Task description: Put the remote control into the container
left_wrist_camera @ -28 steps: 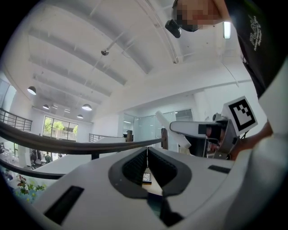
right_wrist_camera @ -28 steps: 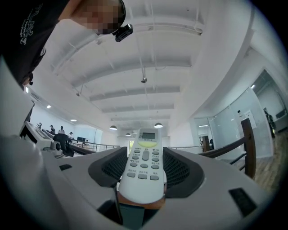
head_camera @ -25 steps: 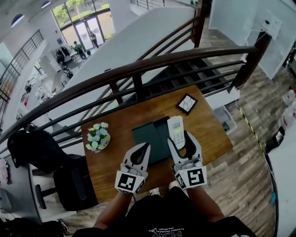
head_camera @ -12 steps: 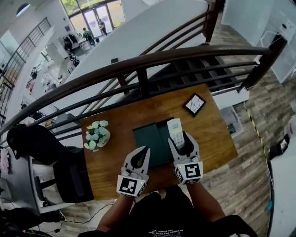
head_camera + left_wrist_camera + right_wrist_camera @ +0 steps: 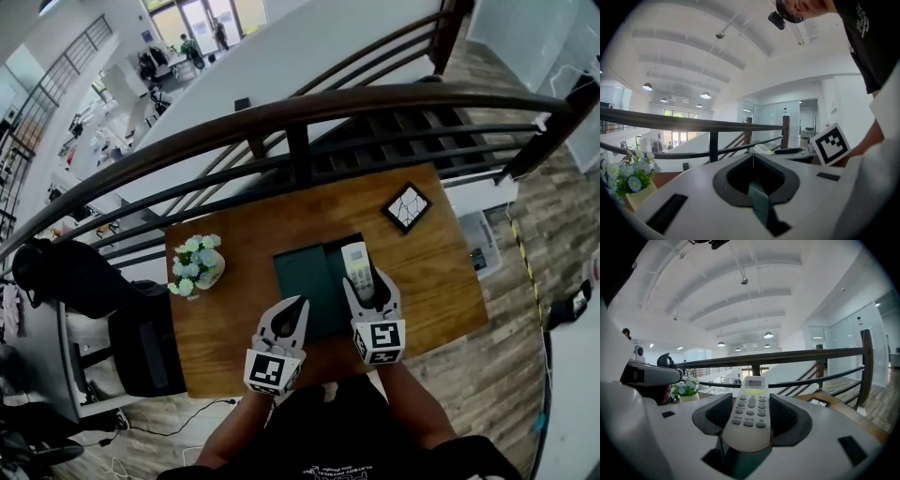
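On the wooden table [image 5: 234, 244] sits a dark green container [image 5: 305, 281]. A white remote control [image 5: 357, 265] with grey buttons hangs over the container's right part. My right gripper [image 5: 367, 279] is shut on the remote's lower half. In the right gripper view the remote [image 5: 750, 413] sticks out forward between the jaws of the right gripper [image 5: 751, 397], display end away from me. My left gripper [image 5: 296, 306] is shut and holds nothing, at the container's near edge. In the left gripper view the left gripper [image 5: 753, 155] shows its jaws meeting in a line.
A pot of pale flowers [image 5: 195, 267] stands at the table's left. A square black-framed tile [image 5: 407, 207] lies at the far right corner. A dark railing [image 5: 300, 112] runs behind the table, with a drop beyond it. A black chair [image 5: 141, 347] stands at the left.
The head camera has drawn back slightly, so the table looks smaller. Both grippers keep about the same places over the container, and the remote stays in the right one.
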`<state>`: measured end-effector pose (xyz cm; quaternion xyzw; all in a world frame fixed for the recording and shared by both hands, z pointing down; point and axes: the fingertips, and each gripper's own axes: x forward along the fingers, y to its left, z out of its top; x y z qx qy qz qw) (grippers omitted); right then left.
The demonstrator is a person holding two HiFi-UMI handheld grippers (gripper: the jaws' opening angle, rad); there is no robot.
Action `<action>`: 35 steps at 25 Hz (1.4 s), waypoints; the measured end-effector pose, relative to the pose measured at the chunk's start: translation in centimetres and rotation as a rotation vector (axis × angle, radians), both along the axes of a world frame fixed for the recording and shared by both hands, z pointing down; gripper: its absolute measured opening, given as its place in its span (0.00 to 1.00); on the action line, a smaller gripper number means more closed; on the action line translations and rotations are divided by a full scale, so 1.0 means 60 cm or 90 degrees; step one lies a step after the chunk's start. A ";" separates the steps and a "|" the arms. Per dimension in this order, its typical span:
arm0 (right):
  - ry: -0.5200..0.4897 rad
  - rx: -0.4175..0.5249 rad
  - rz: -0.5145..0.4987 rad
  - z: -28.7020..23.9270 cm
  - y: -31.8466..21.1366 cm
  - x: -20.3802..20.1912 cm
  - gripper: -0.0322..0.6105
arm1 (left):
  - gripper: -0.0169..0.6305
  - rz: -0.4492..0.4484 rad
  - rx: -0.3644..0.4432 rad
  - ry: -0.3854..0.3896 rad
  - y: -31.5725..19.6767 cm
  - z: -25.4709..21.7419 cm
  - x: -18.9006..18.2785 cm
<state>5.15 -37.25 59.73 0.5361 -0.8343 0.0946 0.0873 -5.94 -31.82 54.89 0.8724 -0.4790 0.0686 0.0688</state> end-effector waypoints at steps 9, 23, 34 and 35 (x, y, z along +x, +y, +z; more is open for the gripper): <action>0.029 -0.067 0.003 0.078 -0.033 0.000 0.44 | 0.04 -0.016 -0.043 -0.007 0.011 0.048 -0.018; 0.065 -0.185 0.012 0.174 -0.071 -0.019 0.44 | 0.04 -0.077 -0.094 -0.018 -0.041 0.126 -0.068; 0.104 -0.265 0.000 0.230 -0.091 -0.033 0.44 | 0.04 -0.081 -0.104 -0.005 -0.070 0.142 -0.050; 0.111 -0.272 -0.001 0.236 -0.091 -0.034 0.44 | 0.04 -0.089 -0.104 -0.006 -0.072 0.143 -0.053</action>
